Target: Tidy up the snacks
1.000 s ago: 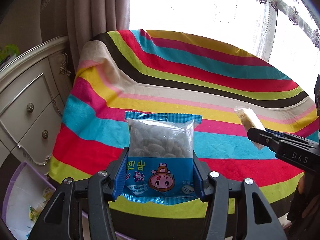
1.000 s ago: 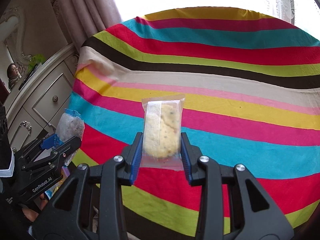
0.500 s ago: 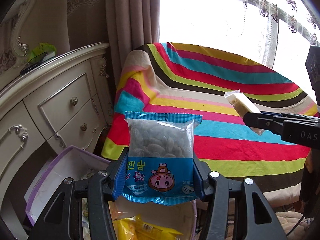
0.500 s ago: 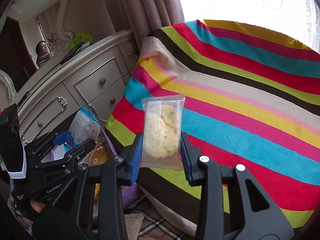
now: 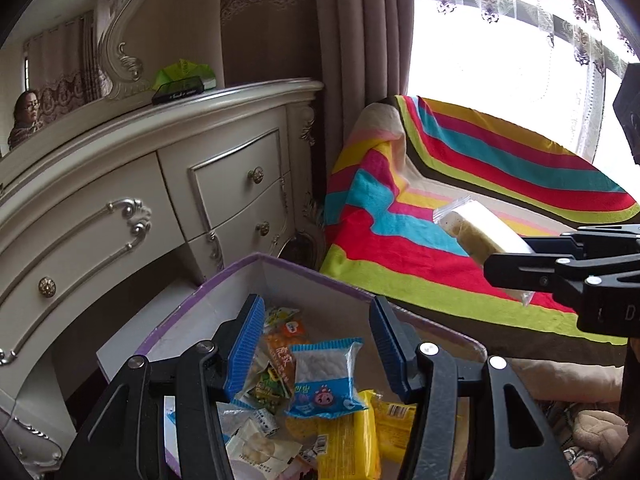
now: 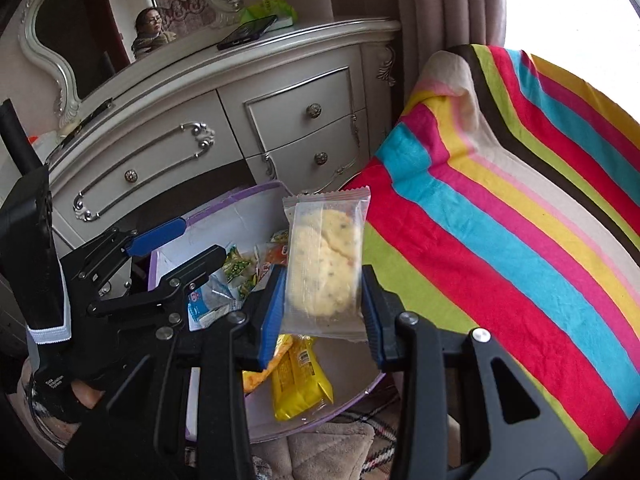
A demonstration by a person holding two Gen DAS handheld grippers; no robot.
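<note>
Presently the left claw stood wide above the box where its blue packet lay, so the right claw, clamping the biscuit packet, needed to release next.

The blanket is striped in red, turquoise, yellow, pink, cream, lime and dark brown. The box has a purple rim and white inner walls. In it, at about 6 o'clock in the left wrist view, lies a blue and clear packet with a pink cartoon face, beside yellow wrappers. The left hand-held gripper is black with blue pads. The right hand-held gripper has the same colours and frames a clear packet of pale yellow, speckled biscuit. The dresser is cream with silver trim.
</note>
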